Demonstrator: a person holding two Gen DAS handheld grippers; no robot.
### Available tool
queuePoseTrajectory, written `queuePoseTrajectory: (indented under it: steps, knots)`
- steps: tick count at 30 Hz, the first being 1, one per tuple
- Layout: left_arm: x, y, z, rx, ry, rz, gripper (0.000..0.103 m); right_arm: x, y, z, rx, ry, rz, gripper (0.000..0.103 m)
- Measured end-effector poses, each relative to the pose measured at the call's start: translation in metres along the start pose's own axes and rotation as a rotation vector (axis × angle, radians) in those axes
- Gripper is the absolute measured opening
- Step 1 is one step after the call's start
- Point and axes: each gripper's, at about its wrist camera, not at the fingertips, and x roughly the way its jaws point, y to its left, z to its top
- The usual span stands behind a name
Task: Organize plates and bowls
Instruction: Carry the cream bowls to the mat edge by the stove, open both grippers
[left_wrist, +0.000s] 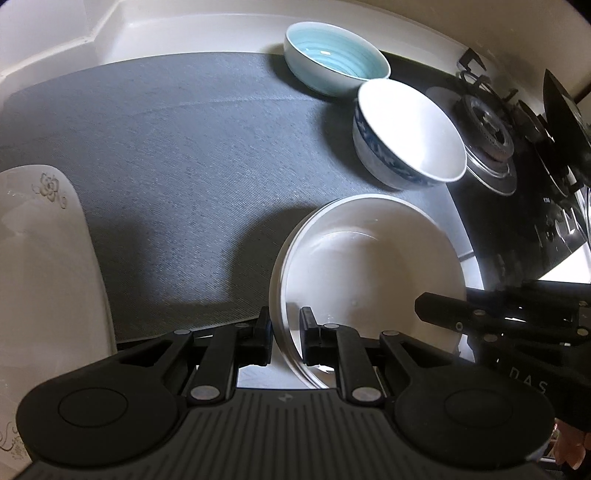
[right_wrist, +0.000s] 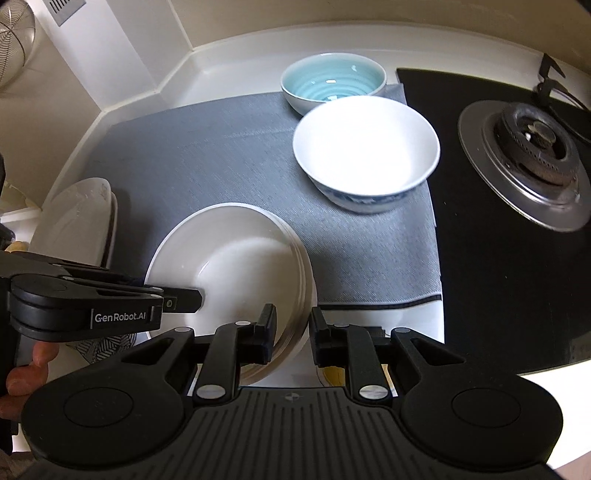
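Over the grey mat (right_wrist: 229, 155), both grippers clamp one white plate stack (right_wrist: 240, 258): left gripper (left_wrist: 286, 334) on its left rim, right gripper (right_wrist: 293, 332) on its right rim (jaws narrow). Beyond stand a white bowl (right_wrist: 365, 147) and a blue bowl (right_wrist: 332, 79).

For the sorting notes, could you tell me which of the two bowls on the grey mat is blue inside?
The far bowl, by the back wall: ribbed pale blue interior. The nearer blue-patterned bowl is plain white inside.

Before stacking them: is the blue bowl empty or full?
Empty. The blue bowl shows bare ribbed glaze inside, with nothing in it.
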Motion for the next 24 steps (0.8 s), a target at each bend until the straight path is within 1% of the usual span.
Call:
queuePoseTrajectory:
  steps: [5, 9, 24]
  knots:
    - [0.005, -0.005, 0.001, 0.014, 0.016, -0.005, 0.016, -0.003, -0.006, -0.007, 0.008, 0.011, -0.004, 0.021]
    - [0.009, -0.007, -0.001, 0.017, 0.031, -0.005, 0.016, 0.000, -0.010, -0.006, 0.016, 0.025, -0.006, 0.021]
    - [0.010, -0.013, 0.001, 0.067, 0.039, 0.002, 0.018, 0.002, -0.016, -0.009, 0.017, 0.054, 0.000, 0.021]
